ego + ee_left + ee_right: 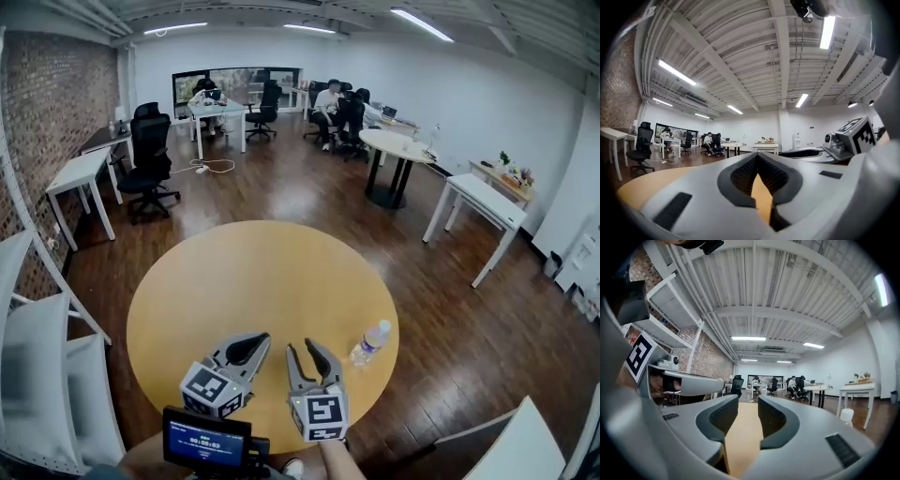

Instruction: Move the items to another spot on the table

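Note:
A clear plastic bottle with a white cap lies on its side near the right edge of the round wooden table. In the right gripper view only its cap shows, low at the right. My left gripper hovers over the table's near edge, left of the bottle, with its jaws closed tip to tip and holding nothing. Beside it, my right gripper is closer to the bottle but apart from it. Its jaws stand open with only bare tabletop between them.
A small screen device sits below the grippers at the frame's bottom. White shelving stands at the left, and a white desk at the right. A black office chair, more desks and seated people are at the far end of the room.

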